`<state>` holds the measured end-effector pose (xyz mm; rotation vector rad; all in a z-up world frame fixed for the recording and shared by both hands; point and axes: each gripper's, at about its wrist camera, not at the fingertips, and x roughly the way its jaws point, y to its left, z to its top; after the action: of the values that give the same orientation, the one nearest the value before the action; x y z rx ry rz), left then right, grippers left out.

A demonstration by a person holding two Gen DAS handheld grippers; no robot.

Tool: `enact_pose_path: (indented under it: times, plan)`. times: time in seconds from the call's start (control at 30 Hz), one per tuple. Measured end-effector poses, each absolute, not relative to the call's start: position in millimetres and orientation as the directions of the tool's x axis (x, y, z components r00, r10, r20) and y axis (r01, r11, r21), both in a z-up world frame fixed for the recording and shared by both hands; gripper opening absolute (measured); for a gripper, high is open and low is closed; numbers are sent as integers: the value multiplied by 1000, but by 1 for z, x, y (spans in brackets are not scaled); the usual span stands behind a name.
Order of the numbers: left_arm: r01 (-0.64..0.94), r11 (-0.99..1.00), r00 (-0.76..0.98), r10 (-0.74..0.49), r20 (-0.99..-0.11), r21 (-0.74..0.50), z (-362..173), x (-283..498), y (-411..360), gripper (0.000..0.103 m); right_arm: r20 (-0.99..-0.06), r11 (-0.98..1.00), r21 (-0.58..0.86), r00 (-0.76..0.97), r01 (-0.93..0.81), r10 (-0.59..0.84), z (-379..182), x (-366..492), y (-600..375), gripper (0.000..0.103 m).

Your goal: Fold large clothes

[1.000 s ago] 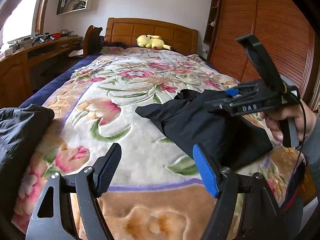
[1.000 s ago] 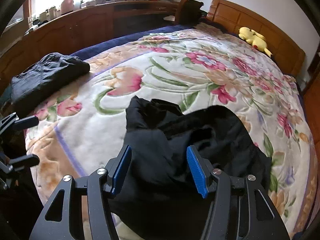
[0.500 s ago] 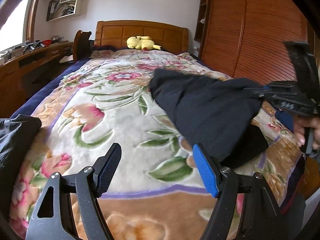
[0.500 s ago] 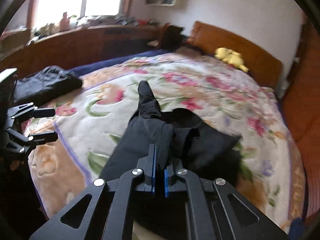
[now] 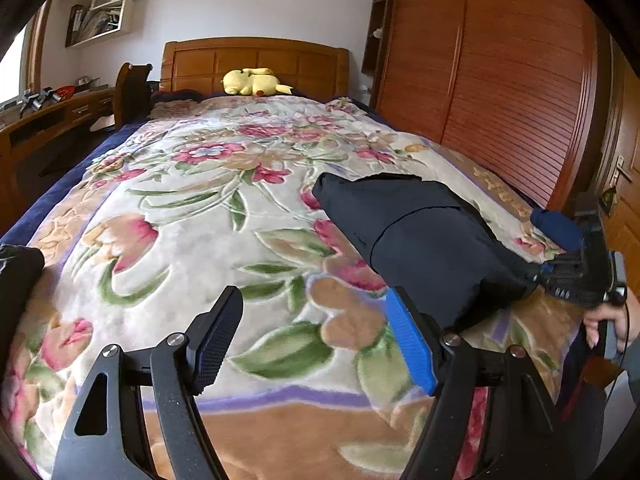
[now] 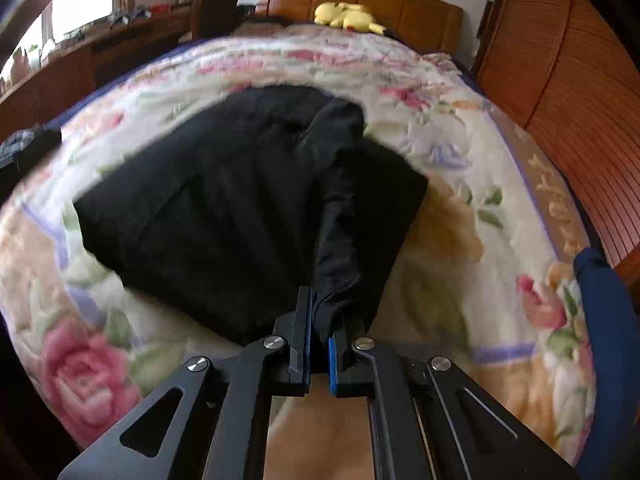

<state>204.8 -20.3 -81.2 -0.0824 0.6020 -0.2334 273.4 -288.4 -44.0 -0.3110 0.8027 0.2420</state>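
The large black fabric garment (image 6: 224, 200) lay on the bed's floral plush blanket (image 5: 180, 240), near its foot. The right gripper (image 6: 318, 344) had its jaws pinching a bunched edge of it; the left gripper (image 5: 316, 340) hovered with jaws spread, empty.

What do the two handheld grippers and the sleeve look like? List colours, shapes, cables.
Both the left gripper and right gripper have black angular frames with silver bolts and ribbed pads, one pad blue. A thin black cable hangs by the grey sleeve.
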Motion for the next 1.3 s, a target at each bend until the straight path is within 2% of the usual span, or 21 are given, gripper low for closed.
enact_pose_path:
  times: [0.13,0.27,0.37,0.57,0.8,0.87,1.03,1.1,1.3]
  plan:
    - [201,970,794,-244,-557,-138,-83,206,-27,75,-720,933,-189,689,-307,81,-38,278,-280,9]
    - [204,969,792,-245,-559,-136,-83,206,-28,75,-683,954,-158,726,-253,80,-14,267,-289,24]
    - [203,969,795,-248,-554,-141,-82,205,-27,75,-621,962,-166,780,-216,68,2,261,-295,36]
    - [195,970,798,-242,-553,-143,-80,204,-23,75,-582,927,-145,788,-345,203,14,246,-256,36]
    - [186,972,799,-235,-553,-145,-79,202,-16,75,-594,860,-95,722,-501,355,9,236,-200,36]
    - [186,972,799,-236,-553,-145,-79,202,-15,75,-615,849,-96,701,-520,361,-3,241,-199,36]
    - [188,971,800,-237,-551,-145,-80,201,-14,75,-737,841,-139,622,-522,265,-63,265,-202,36]
    - [189,971,800,-238,-551,-145,-79,201,-14,75,-732,842,-138,627,-521,268,-79,267,-215,36]
    - [187,972,799,-236,-553,-144,-79,201,-14,75,-742,850,-83,602,-520,295,-61,257,-232,36]
